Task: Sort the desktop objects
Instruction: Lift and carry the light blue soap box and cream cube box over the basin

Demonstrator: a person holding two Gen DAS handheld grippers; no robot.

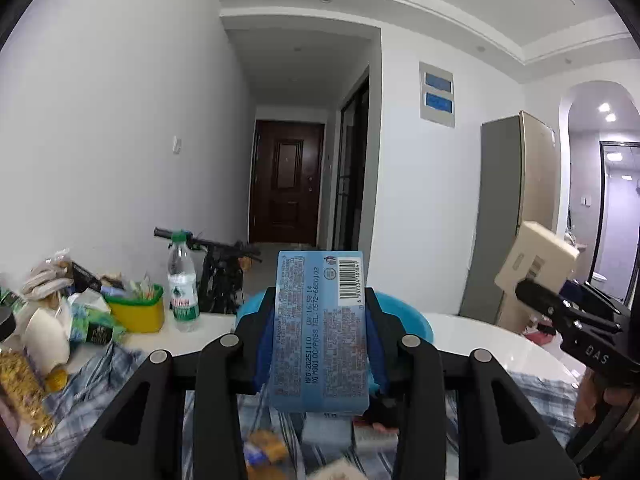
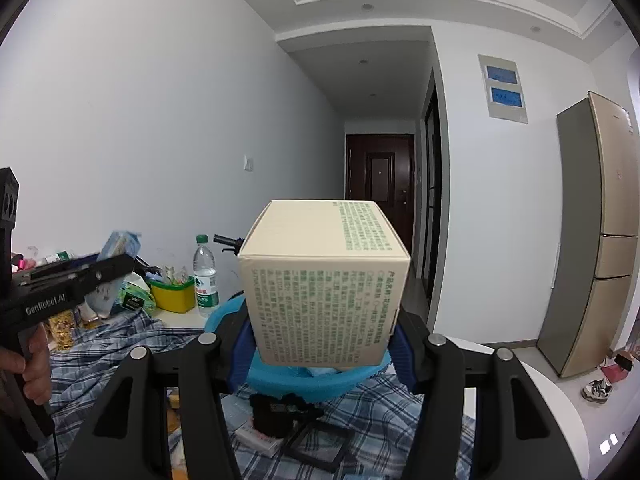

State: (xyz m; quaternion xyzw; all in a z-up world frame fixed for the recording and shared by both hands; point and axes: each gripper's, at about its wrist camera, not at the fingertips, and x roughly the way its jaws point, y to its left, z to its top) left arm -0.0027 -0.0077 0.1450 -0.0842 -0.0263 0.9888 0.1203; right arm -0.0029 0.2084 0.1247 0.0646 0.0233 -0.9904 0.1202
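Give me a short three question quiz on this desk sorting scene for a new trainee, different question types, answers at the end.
1. True or false: the left gripper holds a light blue packet with a barcode.
2. Multiple choice: the right gripper is shut on which item? A) a green-capped water bottle B) a cream box with green print C) a yellow tub
3. Fill in: in the right wrist view, directly behind and below the cream box sits a blue ____.

Key
1. True
2. B; the water bottle and yellow tub stand on the table by the wall.
3. Basin
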